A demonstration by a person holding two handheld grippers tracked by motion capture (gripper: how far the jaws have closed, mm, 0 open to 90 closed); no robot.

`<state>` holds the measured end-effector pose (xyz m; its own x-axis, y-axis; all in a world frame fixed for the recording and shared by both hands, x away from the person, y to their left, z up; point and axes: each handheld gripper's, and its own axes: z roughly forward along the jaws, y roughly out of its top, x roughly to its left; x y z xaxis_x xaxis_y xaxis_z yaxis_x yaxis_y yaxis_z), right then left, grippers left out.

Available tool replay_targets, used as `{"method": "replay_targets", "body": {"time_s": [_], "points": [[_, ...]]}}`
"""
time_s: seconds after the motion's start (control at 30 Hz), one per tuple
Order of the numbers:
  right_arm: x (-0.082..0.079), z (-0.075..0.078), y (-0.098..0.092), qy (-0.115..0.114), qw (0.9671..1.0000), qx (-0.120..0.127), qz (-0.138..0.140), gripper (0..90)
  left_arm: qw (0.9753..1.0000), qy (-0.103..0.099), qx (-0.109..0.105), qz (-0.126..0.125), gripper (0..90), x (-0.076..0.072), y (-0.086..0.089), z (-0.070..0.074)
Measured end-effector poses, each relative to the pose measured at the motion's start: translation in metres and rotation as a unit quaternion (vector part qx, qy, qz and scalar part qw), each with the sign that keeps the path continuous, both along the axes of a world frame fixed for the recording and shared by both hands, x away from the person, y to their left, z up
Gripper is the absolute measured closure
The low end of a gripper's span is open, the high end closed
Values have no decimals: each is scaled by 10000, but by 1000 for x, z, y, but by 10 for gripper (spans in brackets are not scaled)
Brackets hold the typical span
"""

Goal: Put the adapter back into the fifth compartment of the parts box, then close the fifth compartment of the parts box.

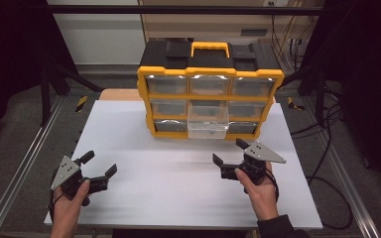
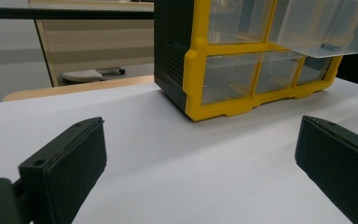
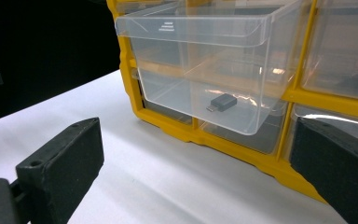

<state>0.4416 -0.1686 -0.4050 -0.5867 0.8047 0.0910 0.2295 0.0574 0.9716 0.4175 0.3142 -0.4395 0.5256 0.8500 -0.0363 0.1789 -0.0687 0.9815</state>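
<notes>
Both grippers, left gripper (image 1: 100, 167) and right gripper (image 1: 226, 151), are hovering with jaws apart before one nine-drawer organiser (image 1: 210, 74), one drawer (image 1: 208, 120) hanging open holding one adapter (image 3: 223, 102).

lab | aluminium rails (image 1: 25, 163) | loose cables (image 1: 327, 148) | white table (image 1: 178, 188)

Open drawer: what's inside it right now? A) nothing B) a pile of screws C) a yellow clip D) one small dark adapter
D: the right gripper view shows one small dark adapter lying on the floor of the pulled-out clear drawer, with nothing else in it.
</notes>
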Motion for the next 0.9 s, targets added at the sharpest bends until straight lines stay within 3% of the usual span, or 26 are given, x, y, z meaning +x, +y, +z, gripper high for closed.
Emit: {"method": "replay_targets", "body": {"time_s": [0.43, 0.8, 0.9], "points": [[1, -5, 6, 129, 9998, -52, 126, 37, 10000, 8, -19, 2, 16, 0, 0, 0], [2, -9, 13, 248, 9994, -181, 155, 105, 10000, 0, -14, -6, 16, 0, 0, 0], [1, -10, 14, 262, 9993, -218, 160, 169, 10000, 2, -15, -9, 16, 0, 0, 0]]}}
